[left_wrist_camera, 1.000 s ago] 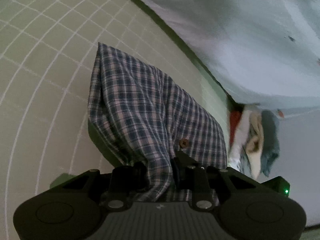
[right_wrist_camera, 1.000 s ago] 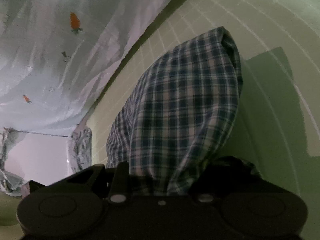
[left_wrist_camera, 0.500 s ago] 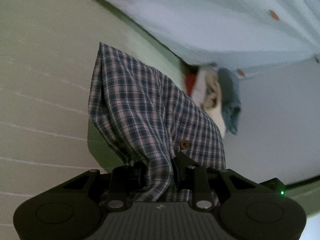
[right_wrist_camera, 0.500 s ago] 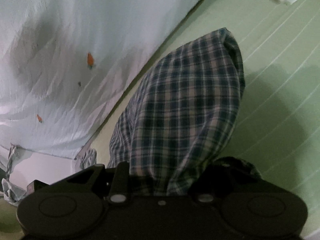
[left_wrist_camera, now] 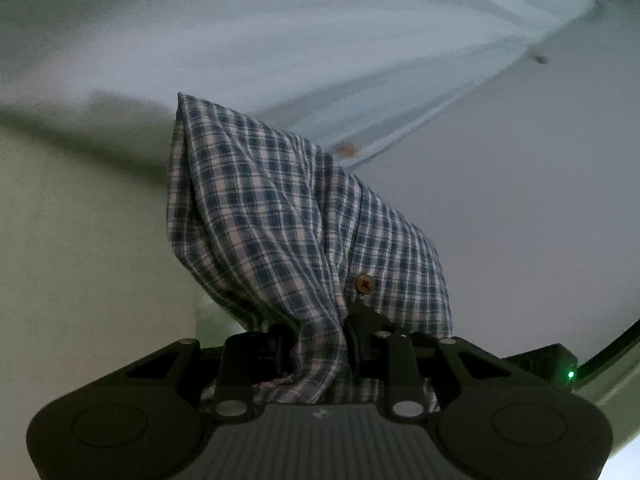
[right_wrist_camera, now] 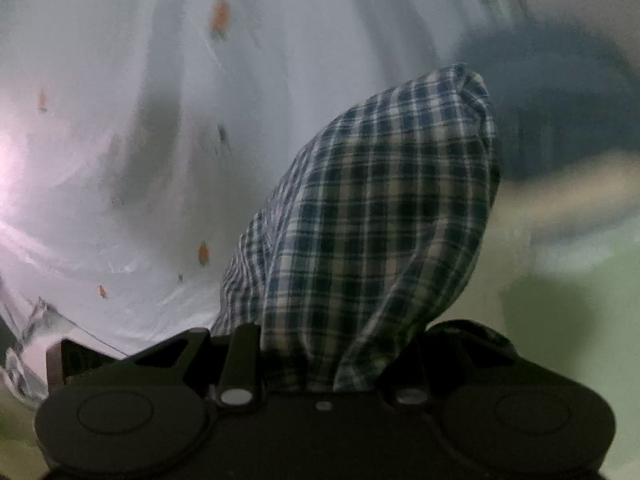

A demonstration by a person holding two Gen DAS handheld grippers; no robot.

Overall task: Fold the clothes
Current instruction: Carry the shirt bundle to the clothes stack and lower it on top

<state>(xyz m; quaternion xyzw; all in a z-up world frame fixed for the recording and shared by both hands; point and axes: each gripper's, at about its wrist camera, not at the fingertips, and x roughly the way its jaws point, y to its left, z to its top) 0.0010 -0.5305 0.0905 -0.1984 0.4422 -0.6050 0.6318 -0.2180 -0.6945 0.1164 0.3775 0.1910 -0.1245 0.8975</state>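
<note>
Two grippers, each clamped narrowly on one plaid shirt (left_wrist_camera: 288, 220): the left gripper (left_wrist_camera: 320, 344) pinches gathered cloth just below a brown button (left_wrist_camera: 364, 283), the right gripper (right_wrist_camera: 340, 360) grips a bunched fold (right_wrist_camera: 380, 216) that bulges toward 1 o'clock. Shirt hangs off both tools, its top corner at 11 o'clock in the left view, folded edge rounded in the right. Surround: blurred pale sheet (right_wrist_camera: 140, 120) with orange motifs from 9 to 12 o'clock, green surface (left_wrist_camera: 80, 260) at 9 o'clock left view, 4 o'clock right view.
</note>
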